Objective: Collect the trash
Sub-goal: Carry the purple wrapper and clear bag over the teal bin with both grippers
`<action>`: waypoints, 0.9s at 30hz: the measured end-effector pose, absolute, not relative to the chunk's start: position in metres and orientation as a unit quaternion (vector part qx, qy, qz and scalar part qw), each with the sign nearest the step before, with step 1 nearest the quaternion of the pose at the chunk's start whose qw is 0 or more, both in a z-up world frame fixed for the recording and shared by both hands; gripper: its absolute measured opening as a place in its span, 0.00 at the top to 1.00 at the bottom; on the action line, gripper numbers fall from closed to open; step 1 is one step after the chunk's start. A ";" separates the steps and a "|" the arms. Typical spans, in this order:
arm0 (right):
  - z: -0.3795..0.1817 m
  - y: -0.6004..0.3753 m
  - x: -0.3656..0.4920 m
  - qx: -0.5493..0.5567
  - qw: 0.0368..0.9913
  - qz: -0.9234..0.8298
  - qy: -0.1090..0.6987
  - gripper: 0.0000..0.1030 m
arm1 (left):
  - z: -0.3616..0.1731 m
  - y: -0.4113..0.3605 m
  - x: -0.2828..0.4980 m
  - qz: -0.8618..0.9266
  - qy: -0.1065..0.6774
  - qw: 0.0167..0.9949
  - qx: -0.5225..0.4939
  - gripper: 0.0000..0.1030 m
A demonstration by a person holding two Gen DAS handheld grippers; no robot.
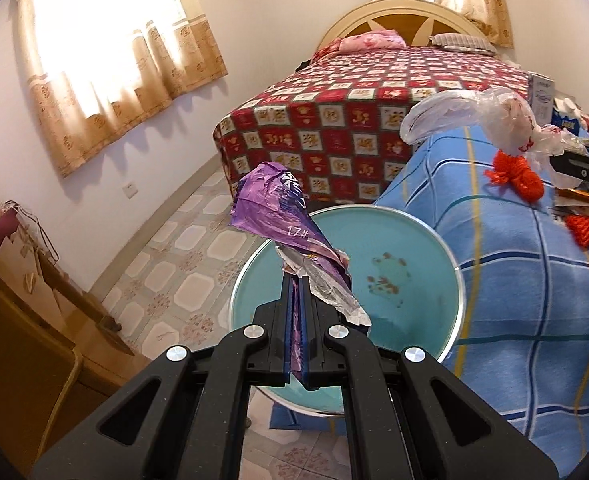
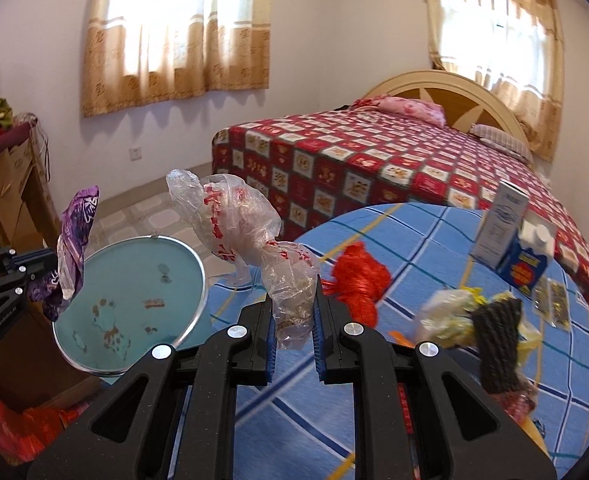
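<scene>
My left gripper (image 1: 295, 280) is shut on a crumpled purple wrapper (image 1: 282, 208), which hangs over a round teal basin (image 1: 414, 248) standing beside the blue checked cover. My right gripper (image 2: 294, 284) is shut on a clear plastic bag with red print (image 2: 246, 224), held above the blue cover's edge, right of the teal basin (image 2: 134, 264). In the right wrist view the left gripper (image 2: 40, 258) shows at the left edge with the purple wrapper (image 2: 74, 240) over the basin. The left wrist view shows the right gripper (image 1: 554, 164) at the far right with the clear bag (image 1: 474, 114).
The blue checked cover (image 2: 414, 360) carries red string bundles (image 2: 358, 280), a white box (image 2: 500, 224), a blue carton (image 2: 528, 264), a dark strip (image 2: 498, 344) and yellow-white wrappers (image 2: 450, 312). Behind stands a bed with a red patterned spread (image 2: 374, 160). A wooden cabinet (image 1: 22, 320) stands at left.
</scene>
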State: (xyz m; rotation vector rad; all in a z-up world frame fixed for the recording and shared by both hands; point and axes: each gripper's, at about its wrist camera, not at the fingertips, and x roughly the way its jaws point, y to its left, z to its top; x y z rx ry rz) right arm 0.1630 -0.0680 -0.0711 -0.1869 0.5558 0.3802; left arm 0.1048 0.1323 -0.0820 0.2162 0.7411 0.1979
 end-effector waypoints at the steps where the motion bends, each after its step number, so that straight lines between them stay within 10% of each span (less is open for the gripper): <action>1: -0.072 -0.065 0.164 -0.095 0.939 0.188 0.273 0.85 | -0.082 0.136 0.104 0.099 0.363 0.921 0.105 0.98; 27: -0.099 -0.001 0.173 -0.143 0.917 0.227 0.295 0.85 | -0.098 0.157 0.108 0.115 0.384 0.910 0.108 0.98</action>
